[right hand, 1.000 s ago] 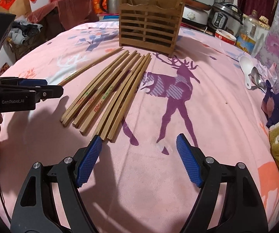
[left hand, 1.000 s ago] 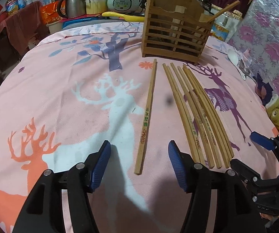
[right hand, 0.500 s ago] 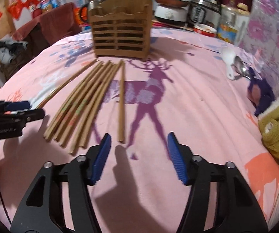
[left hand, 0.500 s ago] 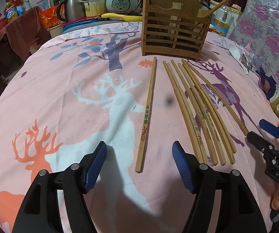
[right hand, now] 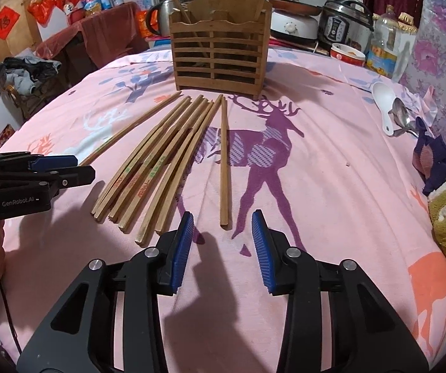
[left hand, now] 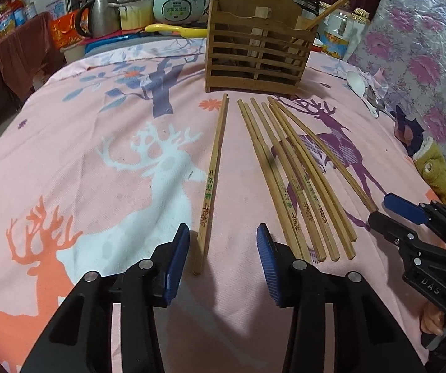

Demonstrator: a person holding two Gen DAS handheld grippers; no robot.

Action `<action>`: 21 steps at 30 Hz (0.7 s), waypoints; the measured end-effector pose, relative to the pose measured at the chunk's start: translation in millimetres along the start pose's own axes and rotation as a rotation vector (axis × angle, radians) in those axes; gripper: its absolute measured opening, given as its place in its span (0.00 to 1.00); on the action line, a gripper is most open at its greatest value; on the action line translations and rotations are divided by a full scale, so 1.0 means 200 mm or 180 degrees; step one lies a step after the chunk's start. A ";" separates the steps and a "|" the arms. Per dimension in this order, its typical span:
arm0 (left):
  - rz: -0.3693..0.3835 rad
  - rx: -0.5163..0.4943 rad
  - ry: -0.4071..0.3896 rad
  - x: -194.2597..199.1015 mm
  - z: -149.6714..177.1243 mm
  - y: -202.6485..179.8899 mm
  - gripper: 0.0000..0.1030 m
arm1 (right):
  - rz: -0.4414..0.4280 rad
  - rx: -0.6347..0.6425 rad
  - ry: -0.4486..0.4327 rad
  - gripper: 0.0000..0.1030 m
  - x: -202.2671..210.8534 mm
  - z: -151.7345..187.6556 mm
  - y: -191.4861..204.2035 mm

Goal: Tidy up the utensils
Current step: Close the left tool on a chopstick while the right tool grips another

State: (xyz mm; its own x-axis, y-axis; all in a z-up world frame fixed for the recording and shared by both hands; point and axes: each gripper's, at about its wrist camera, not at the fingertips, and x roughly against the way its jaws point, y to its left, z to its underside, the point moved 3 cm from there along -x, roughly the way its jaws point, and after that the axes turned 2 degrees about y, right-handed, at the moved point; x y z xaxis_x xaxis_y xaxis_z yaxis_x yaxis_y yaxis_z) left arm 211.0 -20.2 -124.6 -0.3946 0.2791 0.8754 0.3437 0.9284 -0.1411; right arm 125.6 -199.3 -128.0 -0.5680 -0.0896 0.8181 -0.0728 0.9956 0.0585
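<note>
A desk covered by a pink cloth printed with deer [left hand: 104,161] [right hand: 316,171] filled both views. At its far side stood a slatted wooden utensil holder with a peaked back panel [left hand: 258,52] [right hand: 219,56], upright, with a few chopsticks leaning out of its top.

In front of the holder, a group of long bamboo chopsticks [left hand: 294,180] [right hand: 160,161] lay side by side on the cloth, fanning slightly. One single bamboo chopstick with green and red printed characters [left hand: 212,183] lay apart to the left of the group. Another single plain bamboo chopstick [right hand: 223,161] [left hand: 325,155] lay apart to the right of the group.

The left gripper [left hand: 223,259] [right hand: 67,168], black with blue pads, was open, its jaws on either side of the near end of the printed chopstick without touching it. The right gripper [right hand: 223,245] [left hand: 387,209], of the same make, was also open and held nothing, and the near end of the plain chopstick sat just ahead of the gap between its pads.

Near the right edge of the desk lay a white plastic spoon [left hand: 359,88] [right hand: 384,102] beside a metal spoon [right hand: 403,118].
</note>
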 end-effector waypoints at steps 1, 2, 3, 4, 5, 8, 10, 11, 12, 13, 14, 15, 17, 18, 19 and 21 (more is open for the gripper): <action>0.0004 0.0003 0.0015 -0.01 0.00 0.00 0.42 | -0.0007 -0.0002 0.0006 0.38 0.00 0.00 0.00; -0.0007 -0.0007 0.0013 -0.01 0.00 0.00 0.42 | -0.0020 -0.0007 0.0019 0.38 -0.01 0.00 0.00; -0.0021 -0.0024 0.0011 -0.01 0.00 0.00 0.42 | -0.0034 -0.0016 0.0035 0.38 -0.01 0.00 0.00; -0.0064 -0.0061 0.0006 -0.01 0.01 -0.01 0.38 | -0.0049 -0.0026 0.0049 0.38 -0.02 0.00 0.00; -0.0097 -0.0090 0.0002 -0.01 0.01 -0.02 0.35 | -0.0074 -0.0046 0.0074 0.38 -0.02 0.00 -0.01; -0.0117 -0.0131 -0.0004 -0.01 0.01 -0.02 0.23 | -0.0122 -0.0098 0.0129 0.38 -0.04 0.00 -0.02; -0.0102 -0.0097 0.0001 -0.01 0.01 -0.02 0.21 | -0.0136 -0.0111 0.0151 0.38 -0.05 0.01 -0.02; -0.0090 -0.0083 0.0004 -0.01 0.01 -0.02 0.21 | -0.0142 -0.0115 0.0168 0.38 -0.06 0.01 -0.02; -0.0085 -0.0070 0.0005 -0.01 0.01 -0.02 0.21 | -0.0147 -0.0118 0.0179 0.38 -0.06 0.01 -0.02; -0.0083 -0.0066 0.0007 -0.01 0.01 -0.01 0.21 | -0.0152 -0.0126 0.0186 0.36 -0.06 0.01 -0.02; -0.0082 -0.0064 0.0007 -0.01 0.01 -0.01 0.21 | -0.0156 -0.0131 0.0188 0.31 -0.06 0.01 -0.02; -0.0087 -0.0069 0.0006 -0.01 0.01 -0.01 0.21 | -0.0152 -0.0135 0.0189 0.28 -0.06 0.01 -0.03; -0.0091 -0.0075 0.0003 -0.01 0.01 -0.01 0.21 | -0.0161 -0.0148 0.0189 0.13 -0.06 0.01 -0.03; -0.0096 -0.0083 0.0001 -0.01 0.01 -0.01 0.21 | -0.0173 -0.0151 0.0190 0.11 -0.06 0.01 -0.03; -0.0102 -0.0093 -0.0003 -0.01 0.01 -0.01 0.21 | -0.0187 -0.0151 0.0190 0.07 -0.06 0.01 -0.03; -0.0106 -0.0109 -0.0009 -0.01 0.01 -0.02 0.11 | -0.0170 -0.0122 0.0184 0.06 -0.06 0.01 -0.02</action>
State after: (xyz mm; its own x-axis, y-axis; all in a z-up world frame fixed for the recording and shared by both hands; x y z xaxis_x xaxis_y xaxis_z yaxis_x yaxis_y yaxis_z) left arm 208.5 -22.8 -126.4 -0.4089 0.2488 0.8780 0.3592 0.9283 -0.0958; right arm 130.6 -202.2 -139.4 -0.5159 -0.1421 0.8448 -0.0697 0.9898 0.1239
